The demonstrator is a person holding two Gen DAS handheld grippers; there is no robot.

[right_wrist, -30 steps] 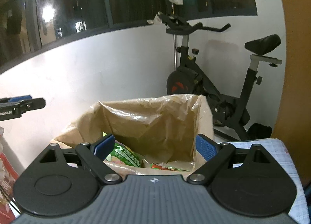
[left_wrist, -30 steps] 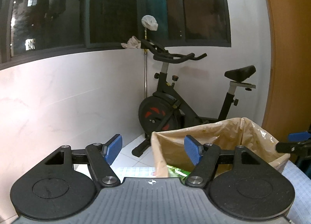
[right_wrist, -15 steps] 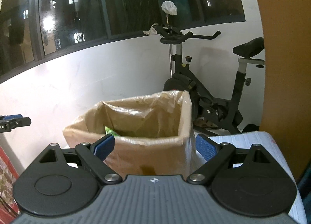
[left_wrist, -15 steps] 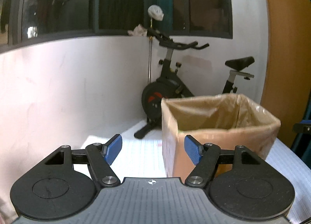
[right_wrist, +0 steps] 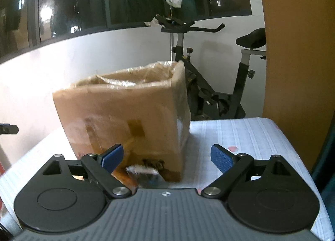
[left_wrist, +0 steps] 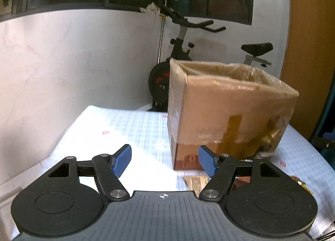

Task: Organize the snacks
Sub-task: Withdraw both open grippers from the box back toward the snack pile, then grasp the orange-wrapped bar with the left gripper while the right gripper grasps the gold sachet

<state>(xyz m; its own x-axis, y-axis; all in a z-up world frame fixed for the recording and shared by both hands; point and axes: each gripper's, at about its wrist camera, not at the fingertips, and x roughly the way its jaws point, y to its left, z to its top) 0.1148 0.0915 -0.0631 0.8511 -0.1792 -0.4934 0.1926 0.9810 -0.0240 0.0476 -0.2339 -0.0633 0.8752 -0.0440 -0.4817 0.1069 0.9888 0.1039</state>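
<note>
A brown cardboard box (left_wrist: 228,113) lined with clear plastic stands on the table; it also shows in the right wrist view (right_wrist: 125,115). Its inside is hidden from both views. My left gripper (left_wrist: 164,162) is open and empty, low over the table in front of the box's left corner. My right gripper (right_wrist: 166,158) is open and empty, just in front of the box. A snack packet (right_wrist: 144,175) lies on the table at the box's foot between the right fingers. A brownish packet (left_wrist: 195,181) lies by the box in the left wrist view.
The table wears a pale checked cloth (left_wrist: 129,128). An exercise bike (right_wrist: 209,86) stands behind the table by the white wall. A wooden panel (right_wrist: 297,52) rises at the right. Another wrapper (left_wrist: 299,181) lies at the table's right.
Both grippers have dropped from above the box's open top to table height and pulled back. The snacks inside the box are no longer visible. Both stay open.
</note>
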